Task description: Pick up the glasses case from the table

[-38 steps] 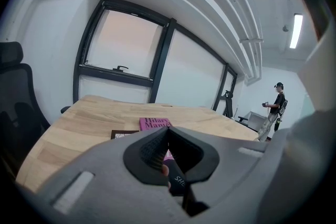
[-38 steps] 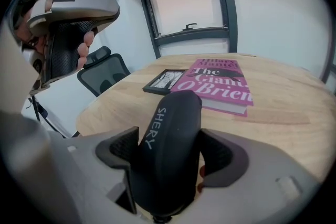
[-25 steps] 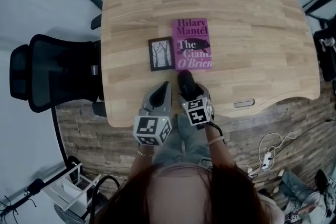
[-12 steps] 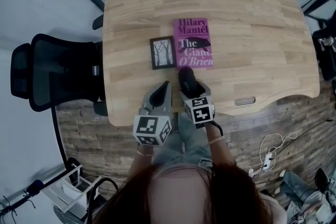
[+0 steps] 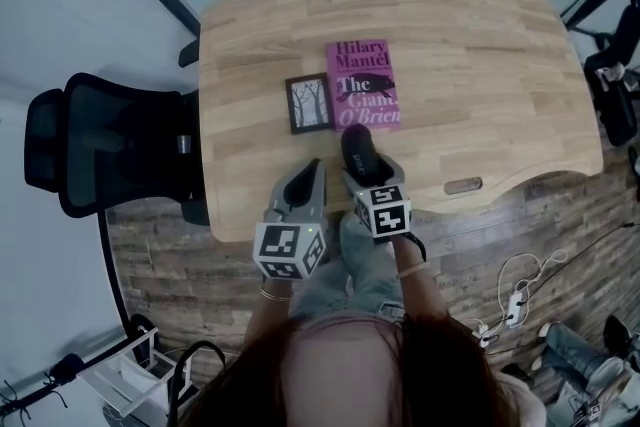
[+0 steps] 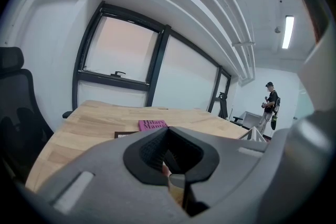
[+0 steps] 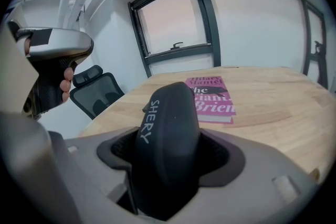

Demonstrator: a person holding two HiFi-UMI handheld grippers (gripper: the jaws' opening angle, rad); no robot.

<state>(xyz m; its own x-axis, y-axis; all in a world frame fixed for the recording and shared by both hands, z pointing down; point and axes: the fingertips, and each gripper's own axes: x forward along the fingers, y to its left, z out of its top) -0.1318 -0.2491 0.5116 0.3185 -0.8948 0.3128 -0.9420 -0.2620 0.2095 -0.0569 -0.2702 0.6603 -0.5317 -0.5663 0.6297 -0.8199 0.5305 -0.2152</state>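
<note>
Currently the right gripper (image 5: 368, 180) is clenched on the glasses case (image 7: 168, 128). Its jaws grasp the near end of the case from both sides, and the far end sticks out forward and up. The case is black, rounded, with white lettering "SHERY" along one side. In the head view it sits over the near part of the table (image 5: 500, 65), its far tip just at the near edge of the book (image 5: 363, 85). I cannot tell for sure whether it is touching the wood.

The left gripper (image 5: 312, 171) is at 9 o'clock of the right one, just beside it, over the near table edge. Its jaws are pressed together with nothing between them.

The book is pink and lies flat at 12 o'clock of the case, with cover text "Hilary Mantel, The Giant O'Brien". A small dark picture (image 5: 309, 102) with bare trees on it lies at 9 o'clock of the book, almost touching it, and at 11 o'clock of the case.

A black mesh chair (image 5: 100, 150) stands at 9 o'clock of the table. The floor (image 5: 560, 215) is wood plank, with white cables (image 5: 515, 290) at 4 o'clock. In the left gripper view a person (image 6: 270, 105) stands far off at 3 o'clock, and windows (image 6: 121, 52) are behind the table.
</note>
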